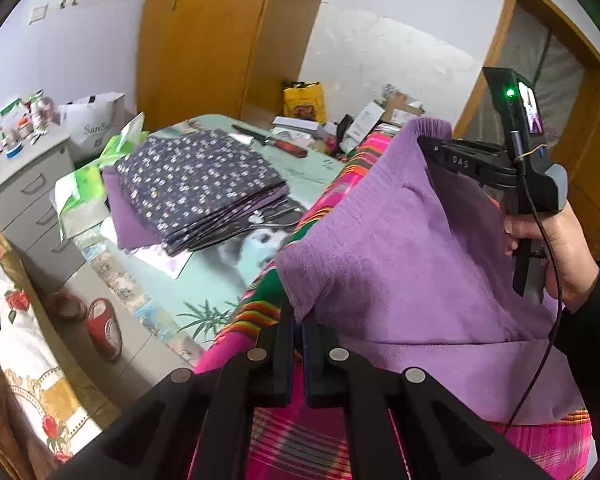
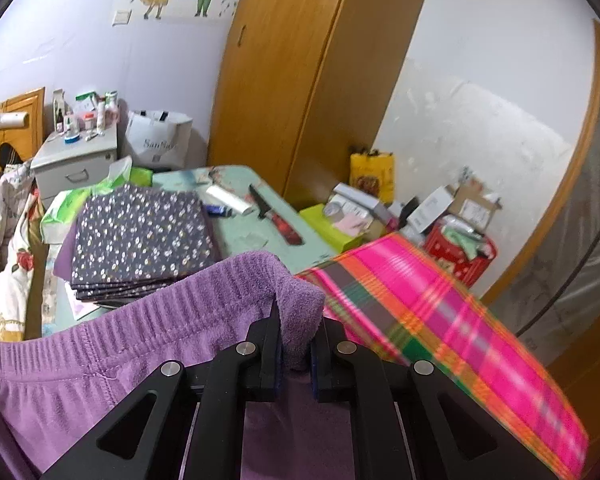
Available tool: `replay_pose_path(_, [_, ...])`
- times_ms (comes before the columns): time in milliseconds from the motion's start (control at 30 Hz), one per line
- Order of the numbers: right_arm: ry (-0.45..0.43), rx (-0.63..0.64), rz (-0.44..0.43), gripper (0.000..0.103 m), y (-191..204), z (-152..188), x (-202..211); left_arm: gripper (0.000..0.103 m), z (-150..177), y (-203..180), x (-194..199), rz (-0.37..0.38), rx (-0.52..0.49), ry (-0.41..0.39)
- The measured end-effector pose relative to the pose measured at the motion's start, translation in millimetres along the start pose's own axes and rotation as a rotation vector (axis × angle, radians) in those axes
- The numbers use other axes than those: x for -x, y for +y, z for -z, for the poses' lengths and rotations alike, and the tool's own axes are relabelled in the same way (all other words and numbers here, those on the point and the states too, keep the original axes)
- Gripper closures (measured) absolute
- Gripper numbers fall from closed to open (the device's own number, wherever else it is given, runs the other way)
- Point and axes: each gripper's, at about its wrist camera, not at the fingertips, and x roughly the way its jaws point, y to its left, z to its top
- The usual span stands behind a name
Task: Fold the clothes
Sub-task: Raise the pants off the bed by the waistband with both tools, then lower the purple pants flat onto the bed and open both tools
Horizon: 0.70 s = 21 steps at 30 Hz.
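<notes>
A purple fleece garment (image 1: 380,264) with a ribbed waistband (image 2: 148,308) hangs spread between my two grippers above a pink plaid cloth (image 2: 428,304). My left gripper (image 1: 298,332) is shut on one corner of it at the bottom of the left wrist view. My right gripper (image 2: 298,342) is shut on a bunched fold of the waistband. In the left wrist view the right gripper (image 1: 426,143) shows at the upper right, pinching the garment's top corner, with a person's hand (image 1: 544,248) on its handle. A folded stack of dark floral clothes (image 2: 140,236) lies on the mint-green table (image 2: 240,240) beyond.
A knife (image 2: 278,218) with a red handle and a white tube (image 2: 230,198) lie on the table behind the stack. A grey drawer cabinet (image 1: 28,196) stands at the left, red slippers (image 1: 104,328) on the floor below it. Boxes and a red basket (image 2: 460,252) crowd the wall beside the wooden wardrobe (image 2: 300,80).
</notes>
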Motion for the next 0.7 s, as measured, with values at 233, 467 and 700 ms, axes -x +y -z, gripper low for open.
replay_pose_path(233, [0.079, 0.019, -0.046, 0.093, 29.1, 4.9, -47.5, 0.100, 6.0, 16.8, -14.6, -0.034, 0.033, 0.045])
replay_pose_path(467, [0.181, -0.014, -0.108, 0.075, 25.9, 20.9, -61.7, 0.099, 12.8, 20.7, -28.5, -0.024, 0.019, 0.099])
replay_pose_path(700, [0.093, -0.135, -0.178, 0.069, -33.9, 29.4, 29.6, 0.096, 18.1, 28.0, -8.6, -0.001, 0.045, 0.085])
